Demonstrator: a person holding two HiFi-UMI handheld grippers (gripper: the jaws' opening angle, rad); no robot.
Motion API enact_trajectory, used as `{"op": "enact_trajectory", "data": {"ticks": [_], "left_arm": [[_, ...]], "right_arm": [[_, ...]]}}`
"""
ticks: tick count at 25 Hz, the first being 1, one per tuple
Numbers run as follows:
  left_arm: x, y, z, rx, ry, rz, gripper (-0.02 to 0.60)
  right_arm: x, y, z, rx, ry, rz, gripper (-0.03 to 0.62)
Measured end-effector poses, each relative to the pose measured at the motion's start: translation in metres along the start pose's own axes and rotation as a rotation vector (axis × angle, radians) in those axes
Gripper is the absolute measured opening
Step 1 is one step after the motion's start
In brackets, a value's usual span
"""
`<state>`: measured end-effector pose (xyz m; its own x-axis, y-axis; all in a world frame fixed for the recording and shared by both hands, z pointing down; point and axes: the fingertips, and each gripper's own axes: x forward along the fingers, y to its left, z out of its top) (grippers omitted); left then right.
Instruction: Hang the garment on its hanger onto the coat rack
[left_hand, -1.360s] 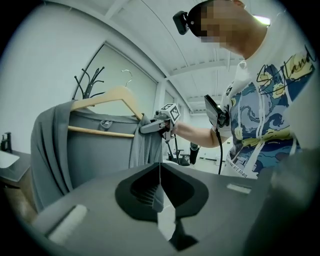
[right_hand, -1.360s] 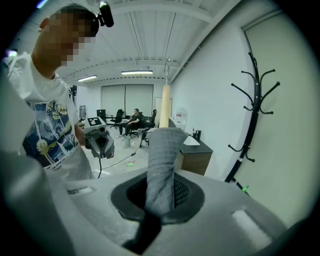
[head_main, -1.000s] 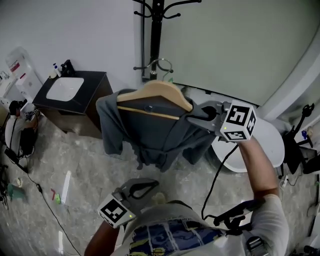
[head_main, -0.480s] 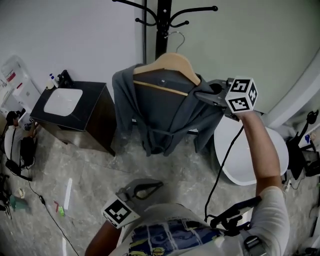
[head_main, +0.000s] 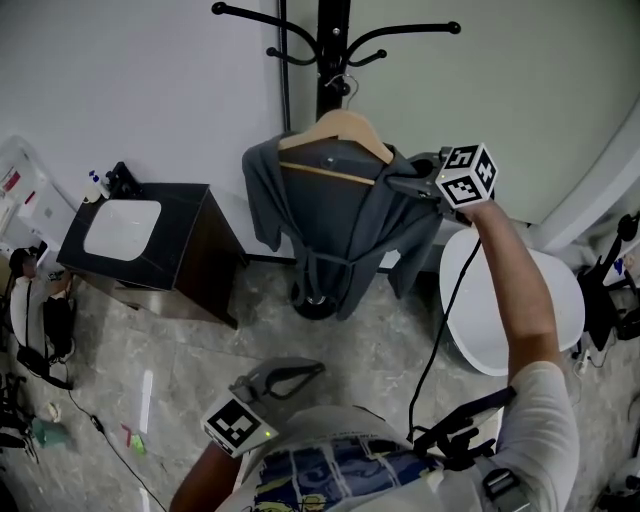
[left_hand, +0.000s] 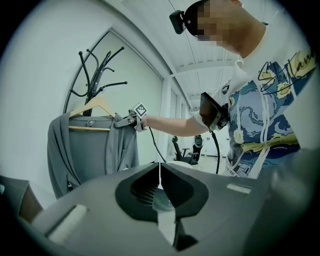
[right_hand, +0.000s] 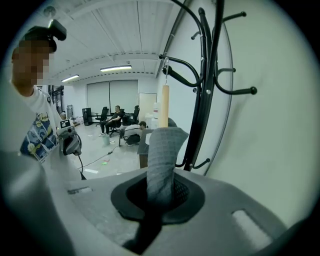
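Observation:
A grey garment hangs on a wooden hanger right in front of the black coat rack. My right gripper is shut on the garment's fabric at the hanger's right shoulder. In the right gripper view the grey cloth runs up from between the jaws, and the hanger's metal hook sits at a curved rack arm; I cannot tell whether it rests on it. My left gripper is low by the person's body, shut and empty, its jaws meeting in the left gripper view.
A dark cabinet with a white basin stands left of the rack. A white round table is at the right, with an office chair beyond. A cable hangs from the right gripper. Small items lie on the floor at the left.
The right gripper has carried the hanger and garment up and toward the rack; the hook now sits at the rack's arms. The left gripper has stayed put.

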<state>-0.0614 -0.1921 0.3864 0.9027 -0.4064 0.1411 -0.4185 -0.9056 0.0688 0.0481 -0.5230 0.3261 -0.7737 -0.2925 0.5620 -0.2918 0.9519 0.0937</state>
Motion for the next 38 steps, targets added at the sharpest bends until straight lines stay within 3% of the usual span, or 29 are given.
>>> {"op": "enact_trajectory", "data": {"ticks": [9,19,27,38], "left_arm": [[0.004,0.023,-0.009,-0.025,0.019,-0.002,0.011],[0.010,0.017,-0.011,-0.054,0.028,0.001,0.011],[0.012,0.009,-0.014,-0.066,0.052,0.047,0.011],[0.025,-0.013,-0.012,-0.062,0.058,0.062,0.011]], "right_arm": [[0.027,-0.023,-0.019,0.016,0.002,0.019,0.012],[0.040,-0.037,-0.021,0.023,-0.015,0.029,0.014],[0.050,-0.044,-0.022,0.011,-0.031,0.025,0.019],[0.037,-0.049,-0.016,-0.029,-0.098,-0.095,0.119]]}}
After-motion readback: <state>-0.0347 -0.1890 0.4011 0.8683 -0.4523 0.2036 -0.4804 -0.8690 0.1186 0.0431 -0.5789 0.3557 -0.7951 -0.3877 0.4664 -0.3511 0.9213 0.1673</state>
